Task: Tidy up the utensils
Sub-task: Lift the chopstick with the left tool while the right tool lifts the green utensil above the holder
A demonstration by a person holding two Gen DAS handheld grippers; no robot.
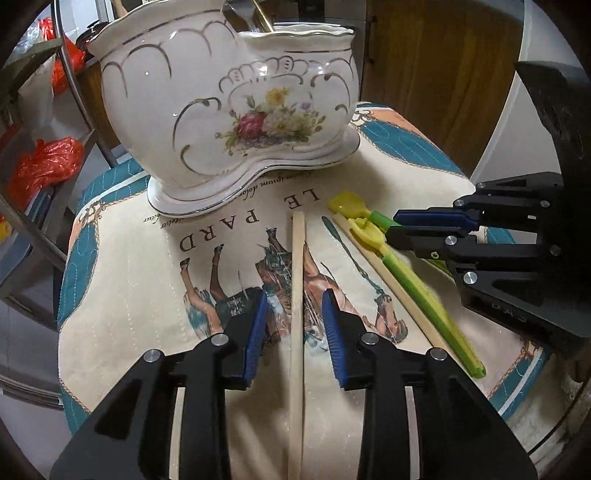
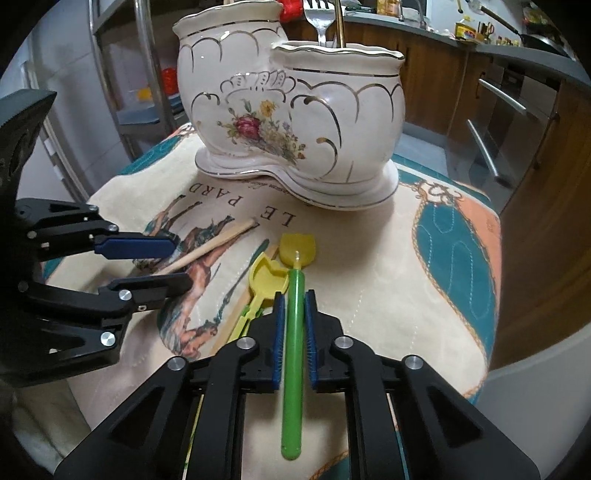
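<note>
Here the left gripper [image 1: 293,314] is standing spread, its 2 blue pads either side of a chopstick [image 1: 296,295] without touching it. The right gripper [image 2: 294,314] is straddling a green spoon [image 2: 293,332]; whether its pads are pressing the handle, I cannot tell. A second spoon [image 2: 266,277] is lying just left. The holder [image 2: 291,122] is sitting at the far side of the cloth [image 2: 369,258], a fork [image 2: 320,18] standing in it.

1. We are in a home kitchen: wooden cabinets [image 2: 436,88] with metal bar handles [image 2: 502,96] run under a grey countertop [image 2: 498,48].
2. We see jars and a pan [image 2: 532,37] on that counter.
3. A metal rack [image 1: 33,155] holds orange bags [image 1: 44,166].
</note>
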